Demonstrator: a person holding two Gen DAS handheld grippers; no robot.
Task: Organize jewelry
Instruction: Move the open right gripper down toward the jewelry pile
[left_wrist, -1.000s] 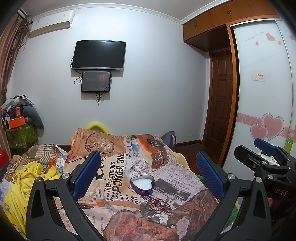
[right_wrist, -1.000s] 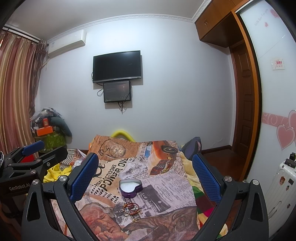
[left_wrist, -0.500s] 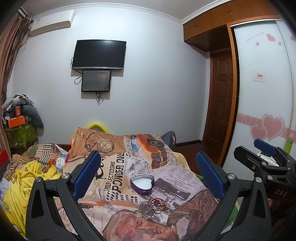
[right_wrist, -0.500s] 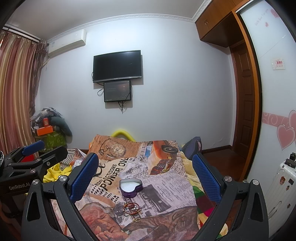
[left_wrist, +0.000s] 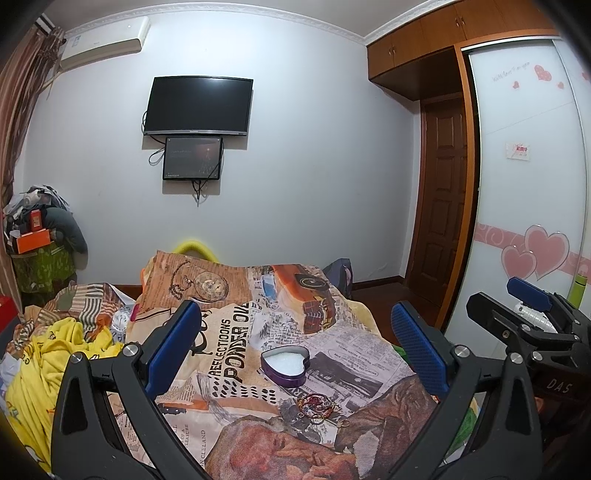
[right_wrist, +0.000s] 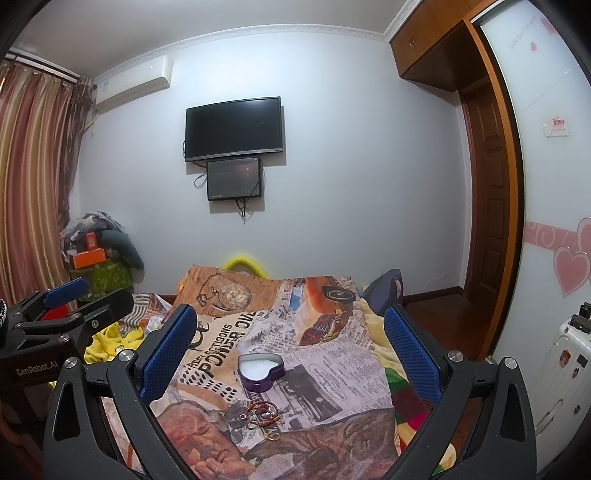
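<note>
1. "POWDER OIL" in bold black letters on the blanket (left_wrist: 236, 332).
2. "GenRobot.AI" on the left gripper (right_wrist: 37, 369) body.
3. "DAS" on the right gripper (left_wrist: 559, 386) body.

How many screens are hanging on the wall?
2. The big black flat television hangs high on the white wall. The smaller dark screen hangs right under it, with cables dangling below. Nothing seems to hide another.

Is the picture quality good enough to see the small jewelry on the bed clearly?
Left wrist view: dim indoor light, fisheye bending; the jewelry pile is small and soft. Right wrist view: the same; the jewelry looks grainy, while the heart-shaped box is clear.
</note>
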